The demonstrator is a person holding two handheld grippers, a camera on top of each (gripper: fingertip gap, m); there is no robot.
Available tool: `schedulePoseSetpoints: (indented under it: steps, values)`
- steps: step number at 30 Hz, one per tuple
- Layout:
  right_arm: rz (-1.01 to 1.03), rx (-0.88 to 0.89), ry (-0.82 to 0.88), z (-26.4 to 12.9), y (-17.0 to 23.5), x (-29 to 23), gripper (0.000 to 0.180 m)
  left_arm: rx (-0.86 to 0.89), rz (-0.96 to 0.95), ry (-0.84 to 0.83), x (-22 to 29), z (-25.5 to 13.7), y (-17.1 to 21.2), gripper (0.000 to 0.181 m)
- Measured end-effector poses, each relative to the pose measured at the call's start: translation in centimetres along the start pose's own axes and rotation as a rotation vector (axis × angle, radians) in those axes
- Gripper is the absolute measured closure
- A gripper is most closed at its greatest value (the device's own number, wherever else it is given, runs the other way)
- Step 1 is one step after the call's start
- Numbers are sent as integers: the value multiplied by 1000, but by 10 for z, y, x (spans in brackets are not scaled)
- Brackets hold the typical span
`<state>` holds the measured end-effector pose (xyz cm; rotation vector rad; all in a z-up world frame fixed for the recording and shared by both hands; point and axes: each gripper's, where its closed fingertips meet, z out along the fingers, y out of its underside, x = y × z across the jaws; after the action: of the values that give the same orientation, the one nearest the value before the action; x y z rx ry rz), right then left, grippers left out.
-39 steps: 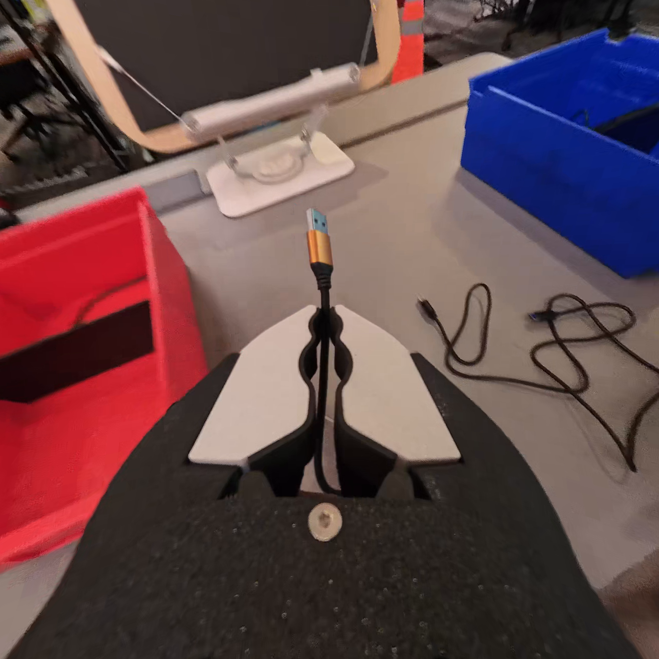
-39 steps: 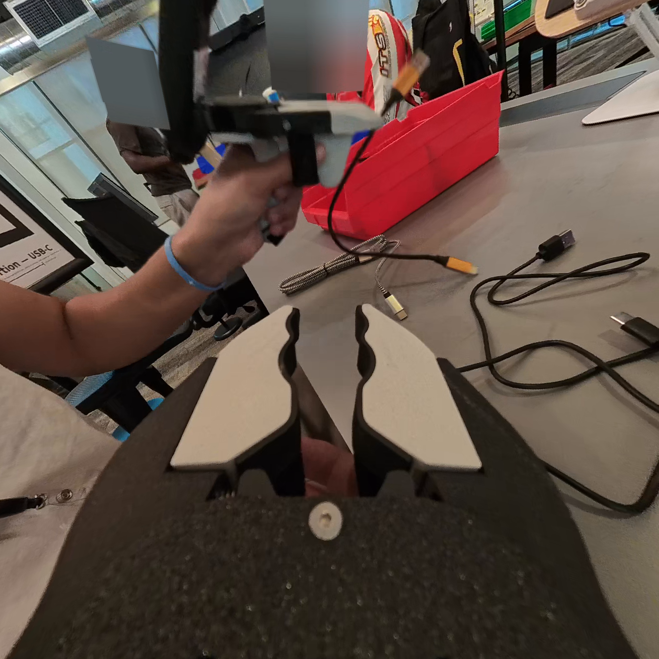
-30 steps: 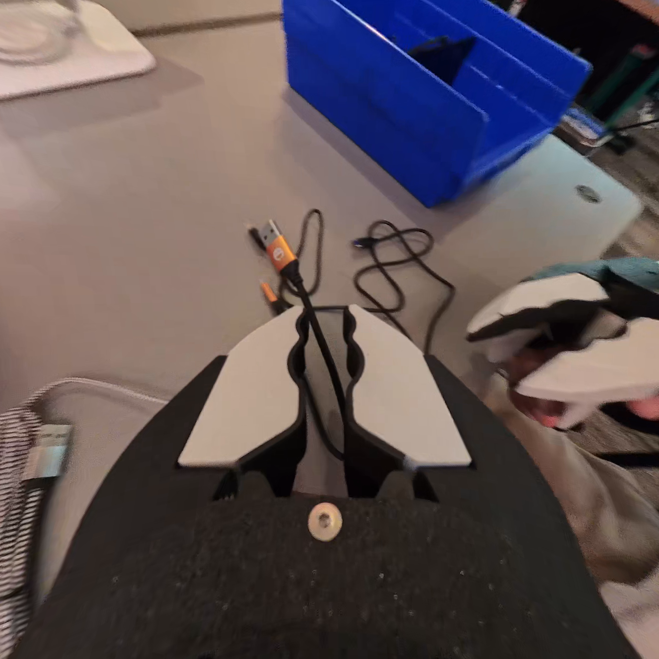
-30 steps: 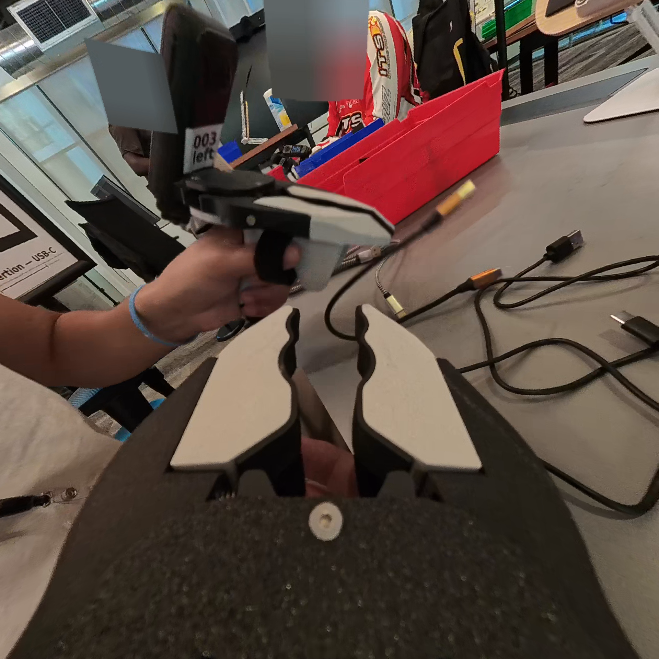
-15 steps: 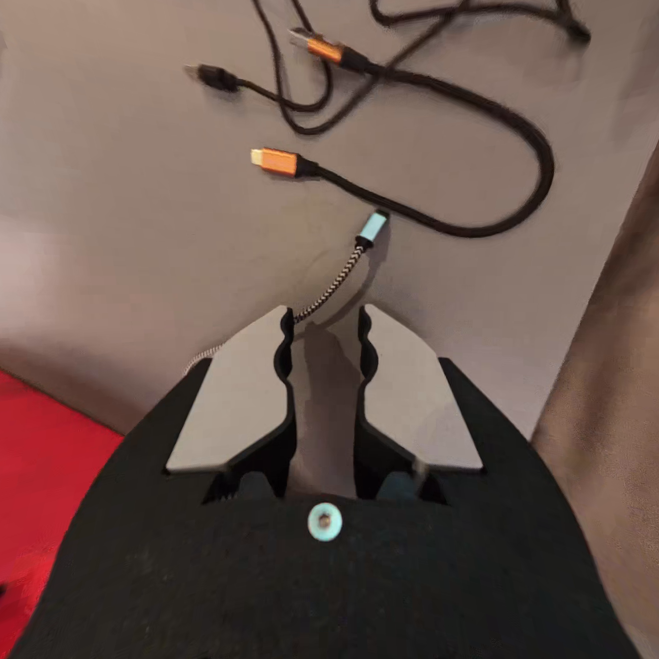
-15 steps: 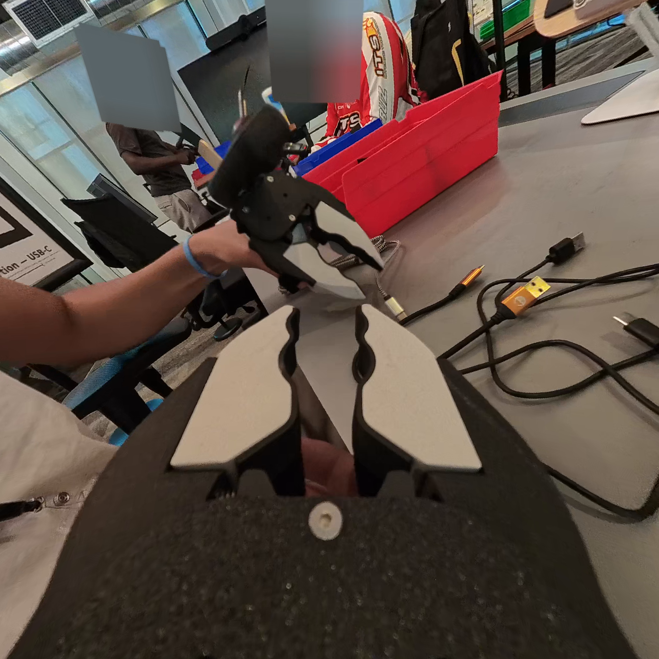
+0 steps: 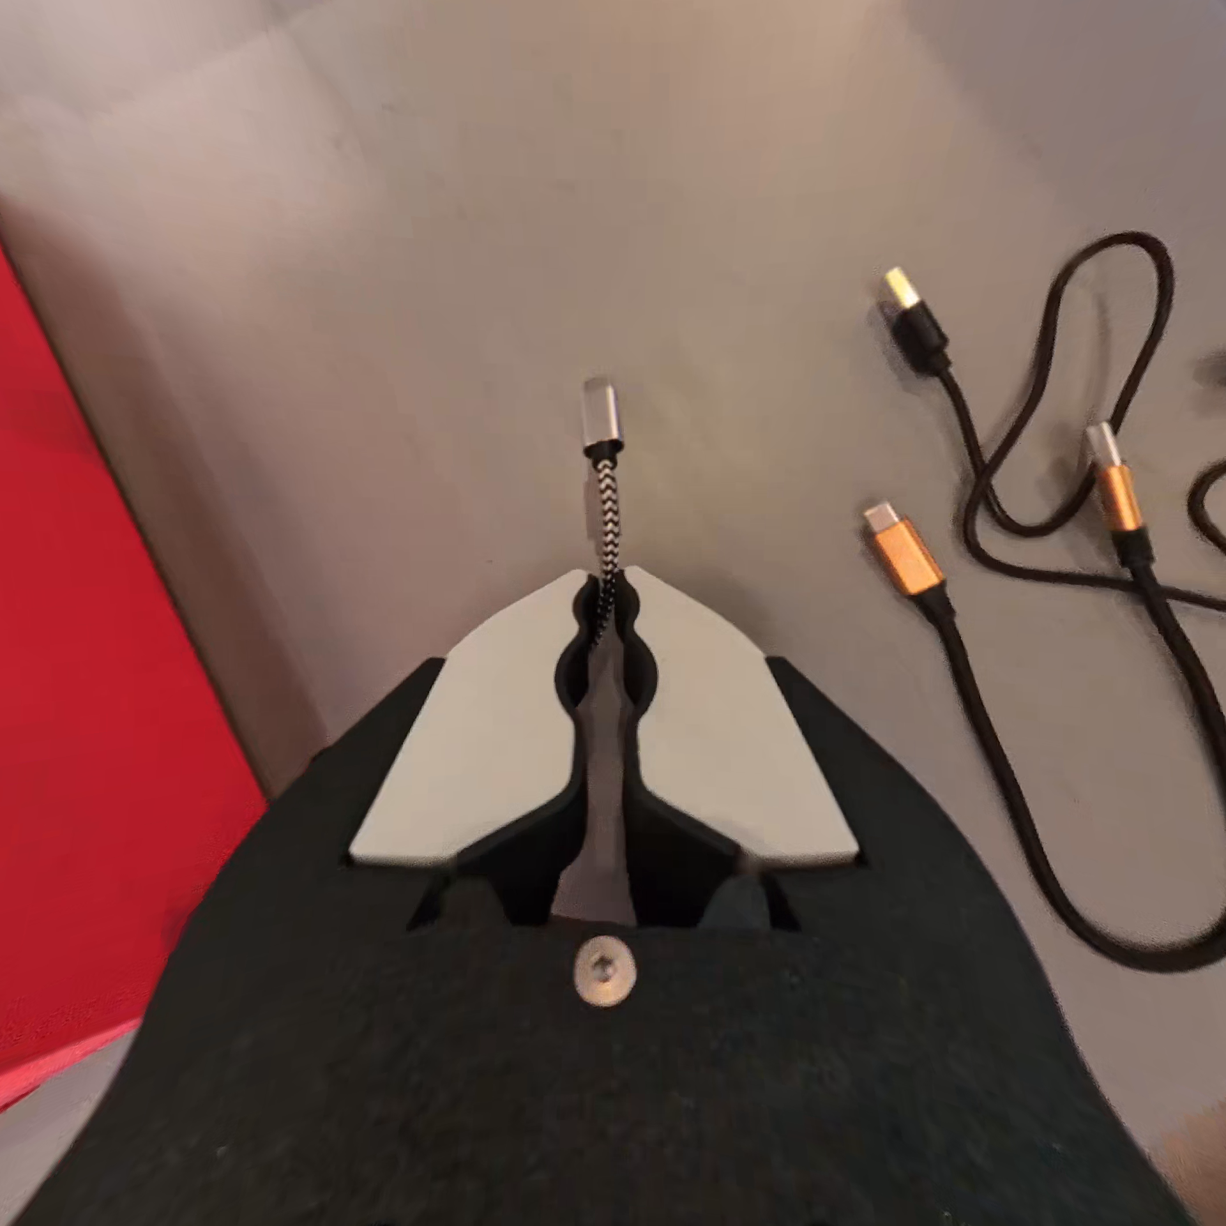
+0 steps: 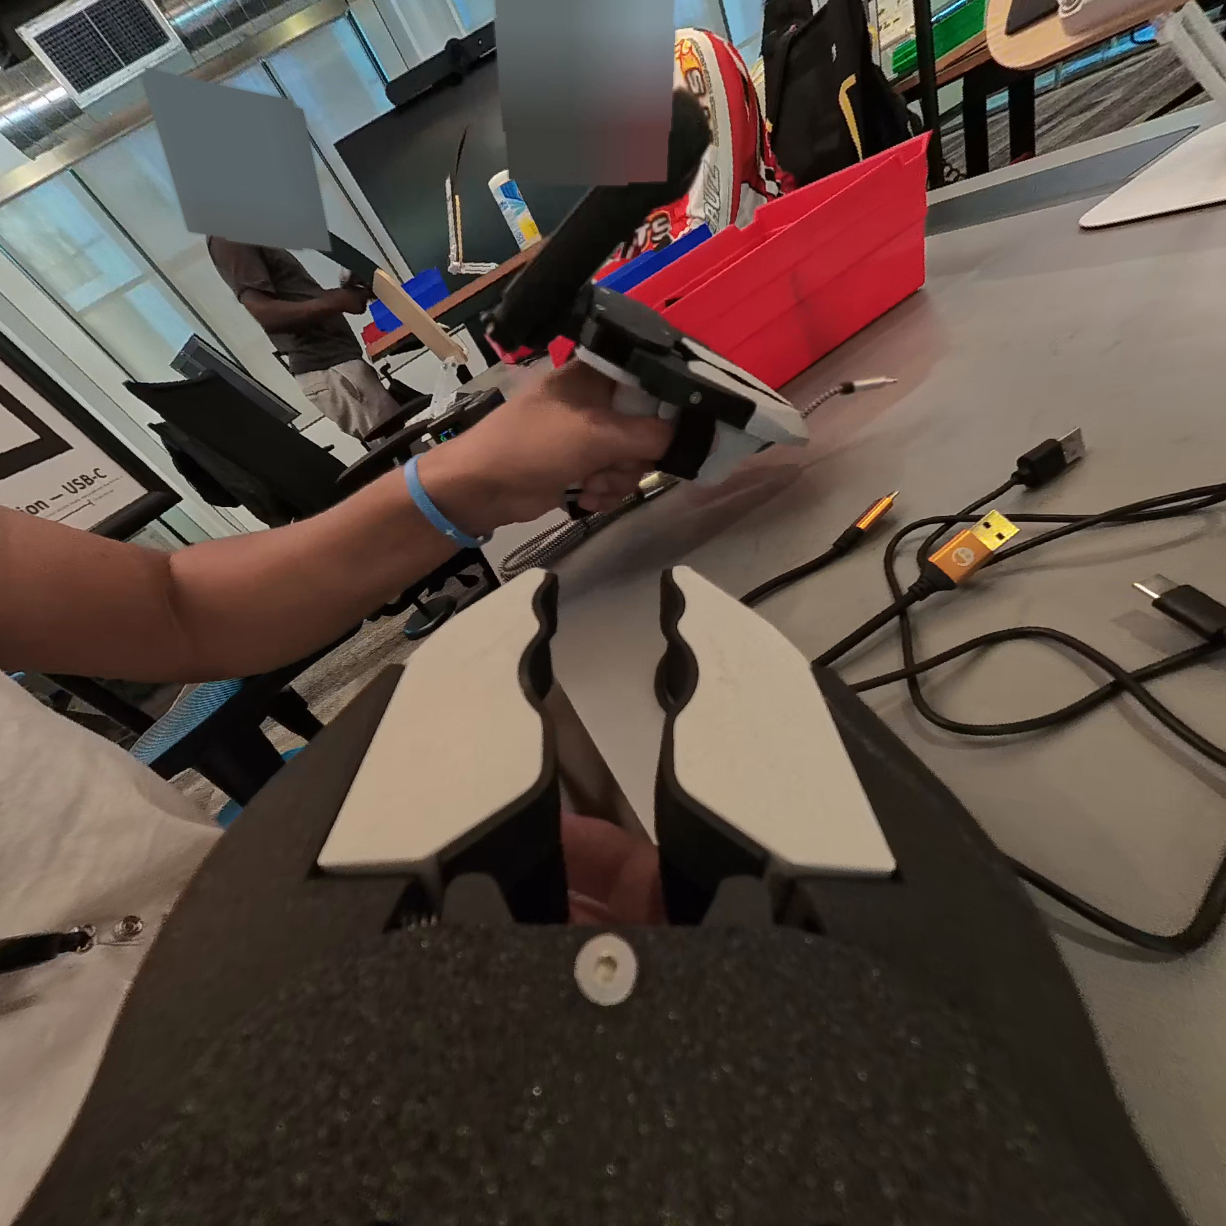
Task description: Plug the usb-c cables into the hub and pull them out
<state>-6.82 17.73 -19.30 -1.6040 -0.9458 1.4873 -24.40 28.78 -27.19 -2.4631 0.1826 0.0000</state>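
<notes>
While the right claw [image 8: 607, 584] gapes empty, the left claw [image 7: 605, 576] pinches the braided cable [image 7: 608, 524], plug jutting ahead.

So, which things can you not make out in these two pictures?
- Hub: in neither view, so its ports cannot be judged.
- Braided cable: left wrist view, its run behind the left gripper is hidden by the gripper body.
- Black cable: right wrist view, cut off by the right edge.
- Silver plug: right wrist view, blurred and too small to tell its type.
</notes>
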Motion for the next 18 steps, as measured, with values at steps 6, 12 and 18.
schedulePoseSetpoints:
  steps: [6,12,18]
  values:
    - [4,-4,-11,0,1,-2,151,6,-113,134,5,-1,5,149]
    - [11,5,-4,-1,-1,1,151,181,-89,250,-1,-65,-16,142]
    - [24,9,-13,0,-1,0,151,332,123,28,-104,-127,-52,135]
